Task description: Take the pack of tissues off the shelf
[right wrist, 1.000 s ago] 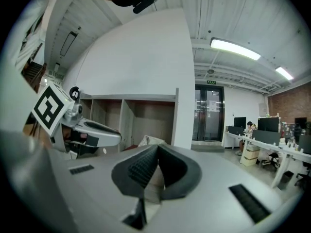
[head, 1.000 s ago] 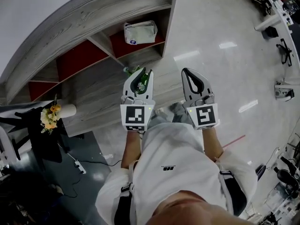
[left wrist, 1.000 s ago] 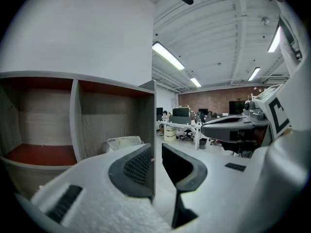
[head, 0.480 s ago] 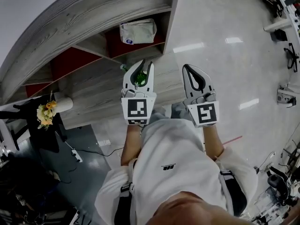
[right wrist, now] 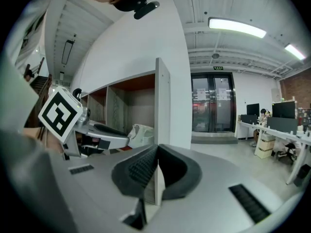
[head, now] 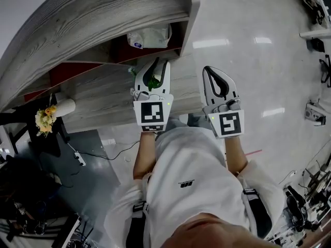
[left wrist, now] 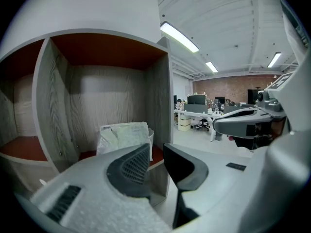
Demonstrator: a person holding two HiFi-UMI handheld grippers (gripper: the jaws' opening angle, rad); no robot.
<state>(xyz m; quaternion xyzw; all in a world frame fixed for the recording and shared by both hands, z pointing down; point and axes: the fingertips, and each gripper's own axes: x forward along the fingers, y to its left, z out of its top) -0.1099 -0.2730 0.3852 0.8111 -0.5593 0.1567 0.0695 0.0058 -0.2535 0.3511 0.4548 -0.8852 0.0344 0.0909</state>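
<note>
The pack of tissues, white and soft-sided, stands in the rightmost compartment of the grey wooden shelf, on its red floor. In the left gripper view the pack of tissues sits straight ahead, past the jaws. My left gripper points at that compartment from just outside it, open by a narrow gap and holding nothing. My right gripper hangs beside the shelf's right end panel, shut and empty. The right gripper view shows the pack of tissues to the left, behind the left gripper.
Something green lies on the lower ledge under my left gripper. A vase of flowers stands at the left, a power strip lies on the floor. Office chairs stand at the right and desks further back.
The view has closed in on the shelf. Both grippers have moved forward towards the compartment with the tissues. The jaws keep the same setting.
</note>
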